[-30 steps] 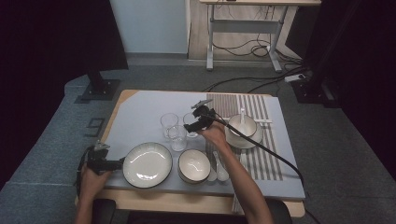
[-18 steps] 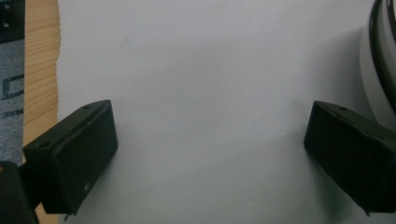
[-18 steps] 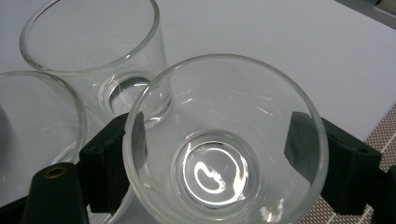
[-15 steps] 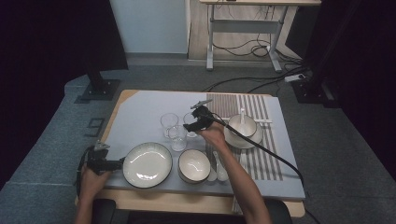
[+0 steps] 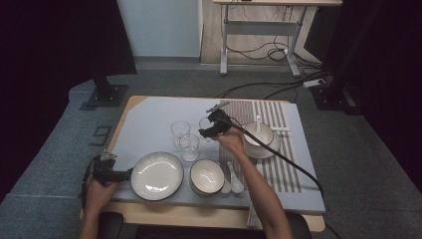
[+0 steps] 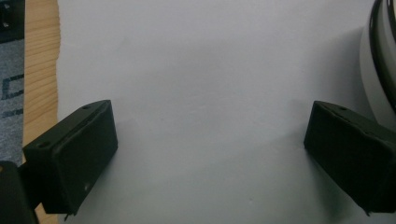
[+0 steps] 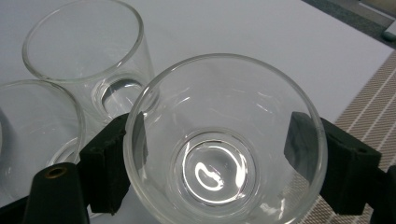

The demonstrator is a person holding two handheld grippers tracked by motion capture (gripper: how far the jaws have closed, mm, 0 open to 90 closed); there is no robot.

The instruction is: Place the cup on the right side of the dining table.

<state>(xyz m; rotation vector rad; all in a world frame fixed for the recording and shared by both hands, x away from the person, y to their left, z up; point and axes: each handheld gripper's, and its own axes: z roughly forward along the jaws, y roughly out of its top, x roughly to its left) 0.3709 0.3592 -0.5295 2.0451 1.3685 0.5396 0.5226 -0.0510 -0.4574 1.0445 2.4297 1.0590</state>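
Grey carpet and dark drapes surround the table [image 5: 149,112], whose pale mat carries the setting, with a striped runner [image 5: 283,119] toward the right edge. The right tongs [image 5: 210,130] straddle a clear tumbler [image 7: 224,140] standing mid-table just left of the runner; the jaws have just been closing and now sit against its wall on both sides, which I judge a light grip. Two more glasses [image 5: 185,139] stand just beside it, on the side of the left edge. To lift cleanly, keep the squeeze gentle and even, raise the tumbler straight up before any sideways move, and hold it upright so it clears its neighbours. The left tongs [image 5: 110,174] rest wide open near the front left corner, beside the large plate [image 5: 157,175], holding nothing.
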